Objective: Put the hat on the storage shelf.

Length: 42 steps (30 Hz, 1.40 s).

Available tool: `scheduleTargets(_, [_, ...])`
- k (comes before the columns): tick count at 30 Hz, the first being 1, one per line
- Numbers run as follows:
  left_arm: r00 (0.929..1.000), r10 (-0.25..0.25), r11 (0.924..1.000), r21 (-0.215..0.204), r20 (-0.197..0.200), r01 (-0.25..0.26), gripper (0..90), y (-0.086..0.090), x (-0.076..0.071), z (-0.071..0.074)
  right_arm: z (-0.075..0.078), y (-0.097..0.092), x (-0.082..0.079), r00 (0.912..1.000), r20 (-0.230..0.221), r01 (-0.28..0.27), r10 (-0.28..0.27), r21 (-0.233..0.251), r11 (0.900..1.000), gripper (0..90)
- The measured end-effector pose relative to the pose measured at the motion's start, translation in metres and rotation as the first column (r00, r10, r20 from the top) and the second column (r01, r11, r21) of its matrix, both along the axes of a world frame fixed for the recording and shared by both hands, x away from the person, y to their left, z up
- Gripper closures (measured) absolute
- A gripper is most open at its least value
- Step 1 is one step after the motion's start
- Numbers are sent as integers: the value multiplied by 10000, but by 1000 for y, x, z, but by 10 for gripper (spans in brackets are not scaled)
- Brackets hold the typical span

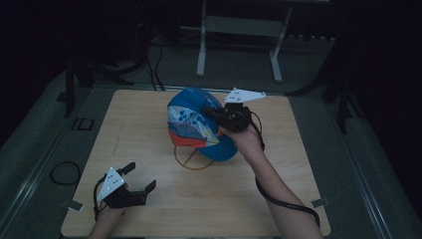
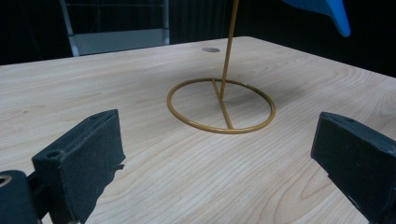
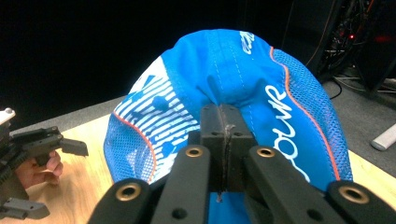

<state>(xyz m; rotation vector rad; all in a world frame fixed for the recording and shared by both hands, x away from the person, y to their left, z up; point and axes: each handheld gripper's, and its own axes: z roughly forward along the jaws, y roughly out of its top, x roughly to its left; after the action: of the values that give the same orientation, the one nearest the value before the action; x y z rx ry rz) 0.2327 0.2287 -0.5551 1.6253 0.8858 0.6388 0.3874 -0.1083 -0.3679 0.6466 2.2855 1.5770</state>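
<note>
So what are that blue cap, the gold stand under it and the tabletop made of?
The blue cap looks like thin fabric with mesh side panels: stitched seams and tiny holes show, and it creases where the right gripper pinches it. The gold stand seems to be thin metal rod with a glossy gold finish. The tabletop shows pale wood grain, possibly laminate, with a matte surface.

blue cap with white print perched atop gold wire stand mid-table.
</note>
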Motion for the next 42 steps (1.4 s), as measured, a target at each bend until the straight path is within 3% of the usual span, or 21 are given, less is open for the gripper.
scheduleTargets(7, [10000, -71, 10000, -20, -29, 71, 27, 0, 0, -1, -2, 5, -4, 9999, 12, -161, 161, 95, 9998, 751])
scheduleTargets(15, [9999, -120, 9999, -94, -75, 119, 27, 0, 0, -1, -2, 2, -5, 9998, -83, -187, 187, 33, 9998, 737])
scheduleTargets(23, [9999, -124, 9998, -125, -78, 123, 27, 1, 0, -2, 0, -6, -14, 9995, 121, -291, 288, 262, 9992, 656])
scheduleTargets(29, [9999, -71, 9998, -203, -78, 70, 27, 2, -2, -1, -1, -18, -21, 9994, 278, -192, 183, 345, 9992, 456])
scheduleTargets(37, [9999, -75, 9996, -280, -89, 73, 27, 2, -3, -2, -12, -34, -32, 9993, 363, -113, 89, 656, 9978, 261])
scheduleTargets(39, [9999, -82, 9995, -293, -99, 79, 27, 2, -3, -1, -16, -38, -36, 9990, 336, -305, 281, 719, 9969, 154])
scheduleTargets(42, [9999, -79, 9996, -290, -99, 76, 27, 2, -2, -2, -23, -44, -42, 9986, 480, -252, 222, 622, 9977, 141])
